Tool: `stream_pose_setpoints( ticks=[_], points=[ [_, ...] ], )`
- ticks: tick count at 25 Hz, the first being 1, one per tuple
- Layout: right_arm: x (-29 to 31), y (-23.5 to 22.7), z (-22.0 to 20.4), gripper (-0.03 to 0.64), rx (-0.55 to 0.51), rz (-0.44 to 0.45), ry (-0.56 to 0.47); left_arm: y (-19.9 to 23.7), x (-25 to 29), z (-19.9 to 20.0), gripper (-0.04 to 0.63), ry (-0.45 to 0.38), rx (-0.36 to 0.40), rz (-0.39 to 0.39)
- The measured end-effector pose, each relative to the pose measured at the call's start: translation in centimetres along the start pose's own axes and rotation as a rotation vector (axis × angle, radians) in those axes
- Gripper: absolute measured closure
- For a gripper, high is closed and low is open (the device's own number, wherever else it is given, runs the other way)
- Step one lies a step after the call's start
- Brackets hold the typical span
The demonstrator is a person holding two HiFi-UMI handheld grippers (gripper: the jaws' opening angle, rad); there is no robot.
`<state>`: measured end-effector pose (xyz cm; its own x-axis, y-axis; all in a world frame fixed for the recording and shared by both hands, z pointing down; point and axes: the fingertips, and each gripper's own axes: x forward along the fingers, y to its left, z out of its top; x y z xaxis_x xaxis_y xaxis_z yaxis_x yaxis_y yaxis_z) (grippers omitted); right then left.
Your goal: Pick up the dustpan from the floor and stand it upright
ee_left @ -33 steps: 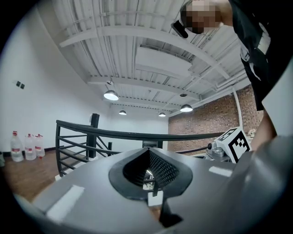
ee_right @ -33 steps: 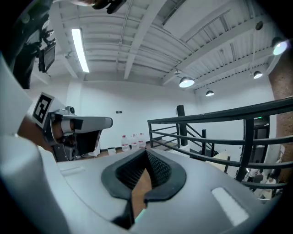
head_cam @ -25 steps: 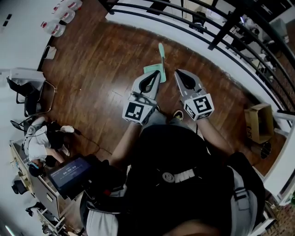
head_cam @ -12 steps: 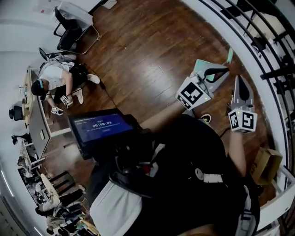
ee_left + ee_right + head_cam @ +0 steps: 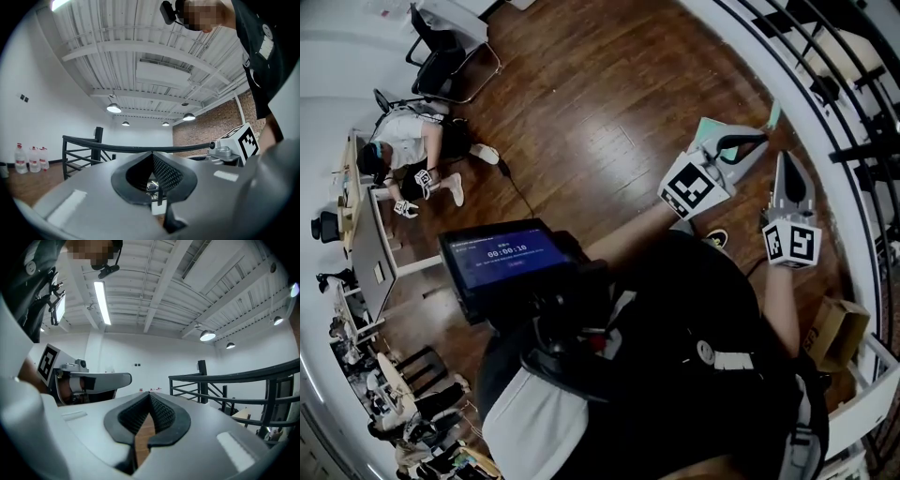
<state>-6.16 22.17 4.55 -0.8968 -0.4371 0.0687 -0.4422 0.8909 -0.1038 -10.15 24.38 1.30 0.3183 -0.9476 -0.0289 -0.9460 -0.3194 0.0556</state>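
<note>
- Head view: shows the dustpan (image 5: 706,132), pale green, lying flat on the wood floor (image 5: 581,112) close to the railing (image 5: 825,89), with its handle toward the rail.
- Shows the left gripper (image 5: 762,141) reaching out over the dustpan and hiding the near part of the pan; cannot tell contact from this view.
- Places the right gripper (image 5: 785,159) just beside the left one, over bare floor, tips toward the railing, apart from the dustpan.
- Takes in a lit screen (image 5: 506,258) at the person's chest, a cardboard box (image 5: 834,333) by the rail at lower right, and a seated person (image 5: 408,150) near a desk (image 5: 361,234) at far left.
- Left gripper view: finds the jaws pressed together at the tips, holding nothing.
- Looks level past them to the dark rail, a brick wall (image 5: 211,126) and water bottles (image 5: 30,159) against the white wall at left.
- Catches the right gripper's marker cube at the right edge, with no dustpan in sight here.
- Right gripper view: finds the jaws fully closed, tip against tip, and empty, with only a strip of wood floor showing through the slit lower down.
- Shows the left gripper at the left side, level and alongside, and the railing at right.
- Leaves the dustpan out of this view too.
</note>
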Motion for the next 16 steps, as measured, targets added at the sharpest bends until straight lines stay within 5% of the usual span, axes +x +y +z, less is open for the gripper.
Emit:
stream_pose_setpoints(
  ticks=[11, 16],
  points=[
    [0.0, 6.6, 2.0, 0.617, -0.073, -0.014, 0.004, 0.9, -6.5, 3.0, 0.578, -0.044, 0.003, -0.024],
    [3.2, 18.3, 2.7, 0.617, -0.039, 0.071, -0.006, 5.1, -17.5, 6.3, 0.578, -0.045, -0.029, 0.066]
  ],
)
